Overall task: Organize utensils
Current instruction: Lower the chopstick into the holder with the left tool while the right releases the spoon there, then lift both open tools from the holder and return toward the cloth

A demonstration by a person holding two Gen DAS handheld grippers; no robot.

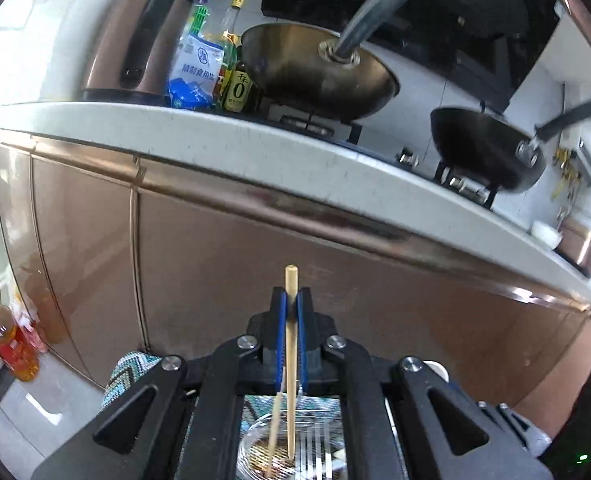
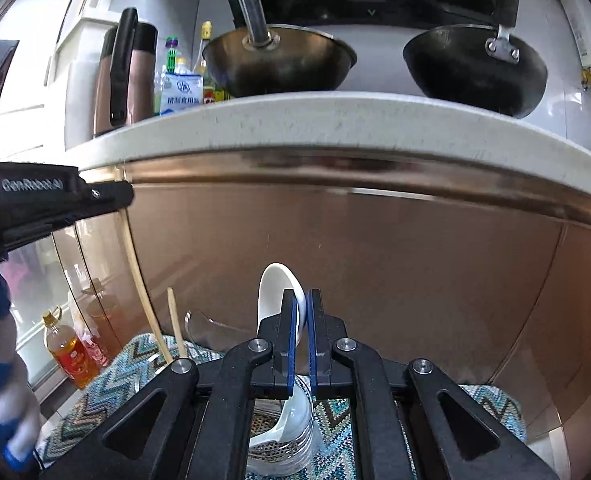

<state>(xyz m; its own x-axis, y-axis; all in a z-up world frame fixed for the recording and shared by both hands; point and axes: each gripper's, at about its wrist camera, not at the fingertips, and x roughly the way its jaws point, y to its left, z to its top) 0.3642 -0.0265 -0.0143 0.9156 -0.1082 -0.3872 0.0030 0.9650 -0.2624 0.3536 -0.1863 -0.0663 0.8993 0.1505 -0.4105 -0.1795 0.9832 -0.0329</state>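
Left tool (image 1: 291,300) clamps a stiff, light wooden chopstick (image 1: 291,344) near its top, at twelve o'clock. Right tool (image 2: 302,312) pinches a white ceramic spoon (image 2: 276,294), likely slick and breakable, above a perforated holder (image 2: 273,446) at six o'clock.

The black left gripper with blue-padded fingers (image 1: 291,304) was clamped upright on a pale wooden chopstick (image 1: 291,344), while the matching right gripper (image 2: 300,312) pinched a white ceramic spoon (image 2: 277,294).
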